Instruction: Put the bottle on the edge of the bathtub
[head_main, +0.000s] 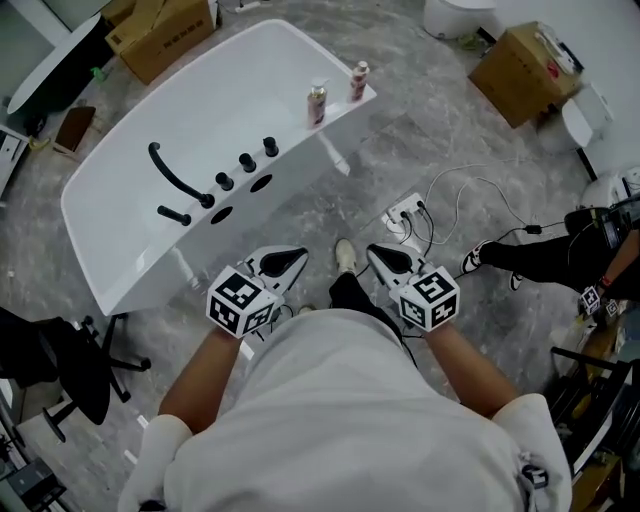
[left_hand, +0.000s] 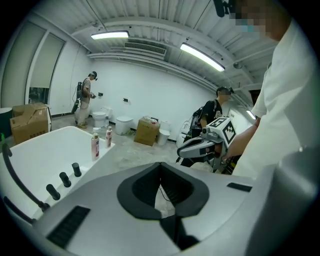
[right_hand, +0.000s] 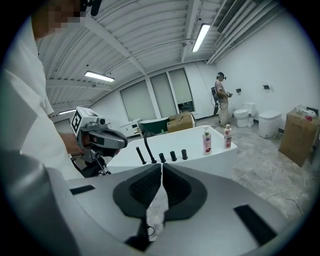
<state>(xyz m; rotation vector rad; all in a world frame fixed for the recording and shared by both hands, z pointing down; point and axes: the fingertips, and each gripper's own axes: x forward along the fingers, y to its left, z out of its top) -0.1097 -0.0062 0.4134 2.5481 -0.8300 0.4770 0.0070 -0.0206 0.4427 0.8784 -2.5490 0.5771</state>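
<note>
- Head view: the left gripper (head_main: 297, 255) and the right gripper (head_main: 377, 253), two grey-and-black two-jaw tongs that each carry a marker cube, are held side by side in front of the person's white shirt (head_main: 350, 400). Their tips point forward over the grey marbled floor (head_main: 330, 215).
- Left gripper view: the black pads meet at their tips. Nothing sits between them, so this tong is closed and empty.
- Right gripper view: the jaws are likewise pressed tip to tip, with only a sliver of floor showing lower down between the pads. Nothing is held.
- The white bathtub (head_main: 300, 150) lies ahead of both tongs and mostly to the left of them, well apart from the tips.
- On the rim nearest the tongs are a black curved spout (head_main: 175, 180) and a row of black round knobs (head_main: 247, 162).
- The pump-topped bottle with a red label (head_main: 317, 105) stands upright on the flat rim at the tub's far right corner. It is well ahead of the gap between the two tongs and touches neither.
- A smaller white-capped bottle (head_main: 359, 80) stands upright on the same rim, just beyond the first and to its right, apart from it.
- A white power strip with cables (head_main: 405, 212) lies on the floor near the right tong's tip.
- A brown cardboard box (head_main: 522, 72) sits far ahead and to the right of the right tong.
</note>
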